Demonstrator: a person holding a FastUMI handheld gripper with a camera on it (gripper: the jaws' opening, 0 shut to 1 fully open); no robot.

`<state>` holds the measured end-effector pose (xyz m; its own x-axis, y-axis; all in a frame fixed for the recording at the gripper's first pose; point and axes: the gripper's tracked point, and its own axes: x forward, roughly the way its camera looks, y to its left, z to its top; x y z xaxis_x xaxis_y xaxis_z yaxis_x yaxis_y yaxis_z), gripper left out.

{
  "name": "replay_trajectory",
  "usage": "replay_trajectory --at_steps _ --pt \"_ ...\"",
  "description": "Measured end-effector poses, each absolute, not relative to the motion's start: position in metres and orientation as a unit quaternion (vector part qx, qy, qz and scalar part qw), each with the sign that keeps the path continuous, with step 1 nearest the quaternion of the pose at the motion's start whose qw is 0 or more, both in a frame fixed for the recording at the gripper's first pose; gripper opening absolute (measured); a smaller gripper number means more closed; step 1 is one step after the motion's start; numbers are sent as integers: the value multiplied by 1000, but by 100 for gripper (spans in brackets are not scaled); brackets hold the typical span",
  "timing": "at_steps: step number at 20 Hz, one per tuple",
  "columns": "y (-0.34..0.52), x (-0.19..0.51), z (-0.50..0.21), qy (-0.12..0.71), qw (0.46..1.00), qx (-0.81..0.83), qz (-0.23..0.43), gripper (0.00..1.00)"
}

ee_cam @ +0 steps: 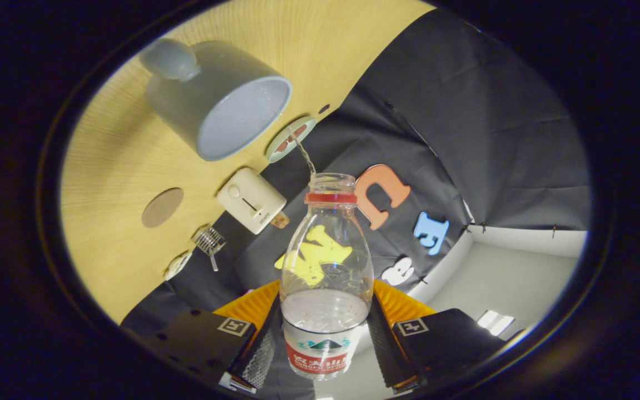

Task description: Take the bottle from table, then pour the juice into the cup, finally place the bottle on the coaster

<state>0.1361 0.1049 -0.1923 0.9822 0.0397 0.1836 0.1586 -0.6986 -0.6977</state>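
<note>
My gripper [325, 333] is shut on the lower body of a clear plastic bottle [326, 255] with a red neck ring and no cap. Both black fingers [264, 347] press on its labelled base. The whole view is rolled over, so the bottle is tipped toward the wooden table [125, 150]. A thin stream of clear liquid [304, 155] runs from the bottle's mouth to a small pale-rimmed cup [291, 139] at the table's edge. The round brown coaster [162, 207] lies bare on the table, off to the side of the bottle.
A large grey mug [217, 97] with a knobbed handle stands beside the small cup. A white toaster-shaped box [250, 200], a small wire strainer [209, 243] and a small white dish [178, 265] line the table's edge near the coaster.
</note>
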Motion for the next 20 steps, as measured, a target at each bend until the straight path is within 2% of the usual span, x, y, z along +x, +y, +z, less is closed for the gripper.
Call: replay_trajectory --at_steps 4,8,12,16,20 --pt "107 133 -194 -58 377 -921 -75 80" --pt "96 130 -189 -45 396 -913 -82 78" --pt "85 129 -185 -36 459 -884 -79 77" --pt "81 130 -189 -25 556 -827 -75 77" --pt "80 126 -189 -43 589 -803 -82 78"
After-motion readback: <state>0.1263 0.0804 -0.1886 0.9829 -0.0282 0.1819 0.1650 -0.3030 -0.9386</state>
